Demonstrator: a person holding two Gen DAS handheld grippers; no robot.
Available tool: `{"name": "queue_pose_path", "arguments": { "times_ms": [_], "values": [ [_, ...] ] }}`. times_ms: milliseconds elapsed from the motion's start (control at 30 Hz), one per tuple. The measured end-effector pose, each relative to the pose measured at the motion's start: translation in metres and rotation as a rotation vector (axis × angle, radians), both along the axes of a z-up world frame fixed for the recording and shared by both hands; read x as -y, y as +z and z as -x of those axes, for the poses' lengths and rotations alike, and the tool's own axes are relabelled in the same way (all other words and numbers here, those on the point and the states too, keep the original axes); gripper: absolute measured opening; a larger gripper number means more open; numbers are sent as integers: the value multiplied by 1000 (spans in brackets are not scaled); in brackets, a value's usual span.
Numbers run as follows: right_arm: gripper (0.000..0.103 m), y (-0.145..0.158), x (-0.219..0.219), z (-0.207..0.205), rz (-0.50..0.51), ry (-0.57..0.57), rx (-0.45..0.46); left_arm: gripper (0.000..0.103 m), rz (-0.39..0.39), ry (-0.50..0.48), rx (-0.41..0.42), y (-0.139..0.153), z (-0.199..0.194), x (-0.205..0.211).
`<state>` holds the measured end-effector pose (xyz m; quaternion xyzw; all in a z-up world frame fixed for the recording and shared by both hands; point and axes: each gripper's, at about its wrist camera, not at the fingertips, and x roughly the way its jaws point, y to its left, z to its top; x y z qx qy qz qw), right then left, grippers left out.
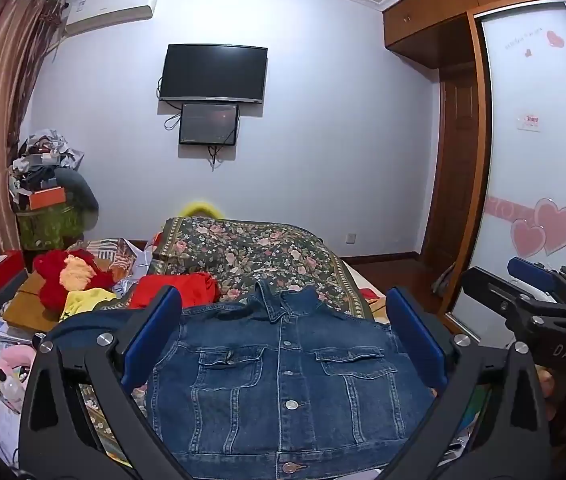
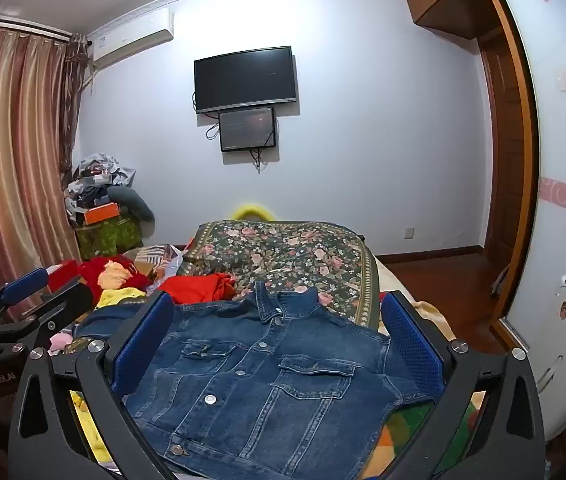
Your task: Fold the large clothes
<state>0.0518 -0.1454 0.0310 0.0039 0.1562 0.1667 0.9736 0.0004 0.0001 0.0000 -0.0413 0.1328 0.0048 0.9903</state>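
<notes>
Here both tools, left tool (image 1: 283, 340) and right tool (image 2: 277, 340), hover wide apart-jawed, seemingly just above the denim jacket (image 1: 283, 392).

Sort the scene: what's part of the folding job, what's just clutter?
Job: denim jacket, buttoned, front up on the bed; left gripper and right gripper, both open above it.

Clutter: floral blanket, red garment, orange box, wall TV.

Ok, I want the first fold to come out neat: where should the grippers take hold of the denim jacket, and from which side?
The denim jacket lies flat, front up, buttoned, collar away. Probably pinch a shoulder seam or sleeve edge, coming in low from the jacket's outer side; the left sleeve trails off past the left gripper. The right gripper can take the opposite shoulder. Both stand open, holding nothing.
</notes>
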Motion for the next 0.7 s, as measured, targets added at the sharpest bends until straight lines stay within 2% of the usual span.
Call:
{"name": "queue_pose_path", "arguments": {
  "times_ms": [367, 700],
  "values": [
    [103, -4, 3, 4, 0, 5, -3, 103, 7, 20, 15, -1, 8, -2],
    [103, -3, -3, -2, 7, 10, -18, 103, 9, 23, 4, -5, 0, -7]
  ]
}}
